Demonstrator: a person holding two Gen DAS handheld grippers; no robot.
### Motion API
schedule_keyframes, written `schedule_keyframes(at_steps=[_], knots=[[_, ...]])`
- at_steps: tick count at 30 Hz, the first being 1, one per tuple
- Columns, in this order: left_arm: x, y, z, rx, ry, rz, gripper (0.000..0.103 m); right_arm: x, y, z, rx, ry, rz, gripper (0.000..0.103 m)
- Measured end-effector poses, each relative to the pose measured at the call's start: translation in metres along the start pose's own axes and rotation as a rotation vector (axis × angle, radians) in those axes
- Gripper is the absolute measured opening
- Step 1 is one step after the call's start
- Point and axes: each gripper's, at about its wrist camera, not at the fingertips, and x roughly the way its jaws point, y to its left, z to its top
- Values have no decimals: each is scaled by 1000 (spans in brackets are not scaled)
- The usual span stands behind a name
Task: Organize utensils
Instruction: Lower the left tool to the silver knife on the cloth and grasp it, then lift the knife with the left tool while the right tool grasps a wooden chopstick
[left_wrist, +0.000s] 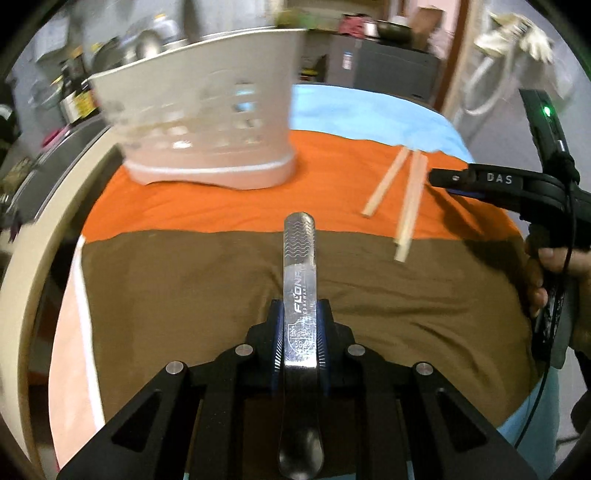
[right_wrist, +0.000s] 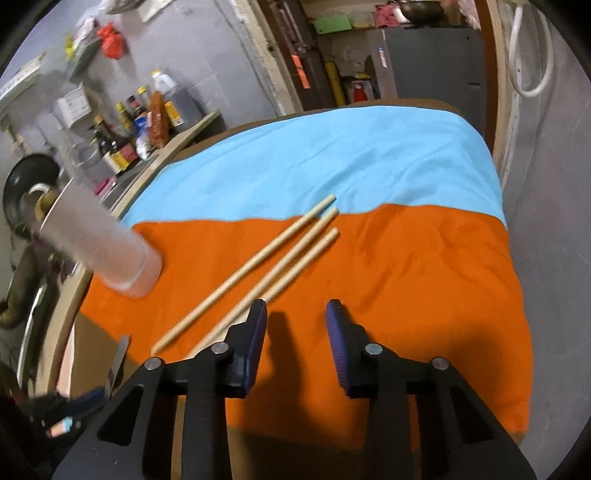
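Note:
My left gripper (left_wrist: 300, 314) is shut on a steel spoon (left_wrist: 298, 258), its handle pointing forward over the brown cloth. A white slotted utensil holder (left_wrist: 207, 122) stands ahead on the orange cloth; it also shows in the right wrist view (right_wrist: 99, 243). Three wooden chopsticks (right_wrist: 255, 269) lie on the orange cloth just ahead and left of my right gripper (right_wrist: 295, 314), which is open and empty. The chopsticks (left_wrist: 399, 199) and the right gripper (left_wrist: 439, 177) show at the right of the left wrist view. The spoon handle (right_wrist: 118, 358) shows low left in the right wrist view.
The table is covered with blue (right_wrist: 332, 155), orange (right_wrist: 424, 266) and brown (left_wrist: 184, 288) cloths. Sauce bottles (right_wrist: 125, 125) and a pan (right_wrist: 29, 184) stand on a counter to the left. A grey cabinet (right_wrist: 432, 62) is behind the table.

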Motion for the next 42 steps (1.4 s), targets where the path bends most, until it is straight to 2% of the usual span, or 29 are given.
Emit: schedule_keyframes(at_steps=[9,15,20,26,31,34,36,39,41,42], knots=[[2,28,7,-136,-7,26,14,21,5,21,50,42,-48,20],[3,35,7,-160,6,2,14,18,11,14,56,80,17,13],[6,44,13,-176,47,-37,15,3,10,-3,83,149,69,11],[9,54,25,-191,103,-62,15,1,16,-3,111,196,45,14],[8,53,29,-157,128,-51,15,-2,31,-10,107,173,-17,15],[8,49,29,-139,114,-38,14,-4,41,-18,80,163,-38,10],[6,53,25,-165,100,-68,14,-6,40,-20,98,161,-15,7],[-10,63,17,-211,35,-153,14,-20,24,-28,221,126,105,3],[-29,65,13,-203,-44,-178,14,-42,22,-34,249,19,181,3],[-38,65,11,-195,-80,-185,14,-52,25,-36,227,-20,180,3]])
